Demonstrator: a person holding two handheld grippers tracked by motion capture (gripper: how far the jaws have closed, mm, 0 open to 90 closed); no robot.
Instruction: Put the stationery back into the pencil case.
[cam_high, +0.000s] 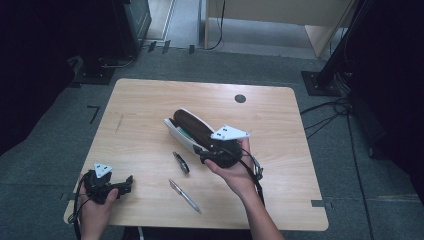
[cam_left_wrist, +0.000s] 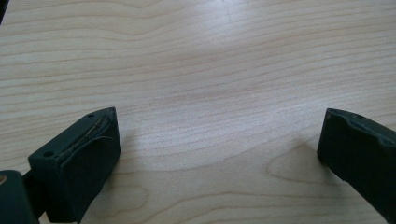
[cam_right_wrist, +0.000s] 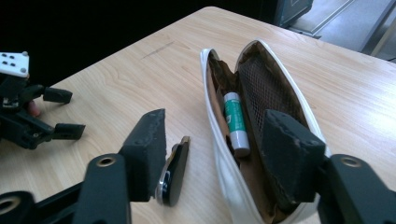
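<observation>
Right gripper (cam_right_wrist: 215, 149), jaws apart and empty, over an open white pencil case (cam_right_wrist: 219, 154) holding a green-labelled tube (cam_right_wrist: 235, 122); left gripper (cam_high: 129, 183) wide open.

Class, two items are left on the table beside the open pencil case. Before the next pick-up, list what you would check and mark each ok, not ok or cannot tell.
1. Pencil case unzipped and gaping: ok.
2. Glue stick lying inside the case: ok.
3. Right gripper empty, jaws apart: ok.
4. Small black flat item lying free on the table beside the case: ok; what it is, cannot tell.
5. Pen free on the table, apart from the case: ok.
6. Left gripper open over bare wood, out of the way: ok.
</observation>
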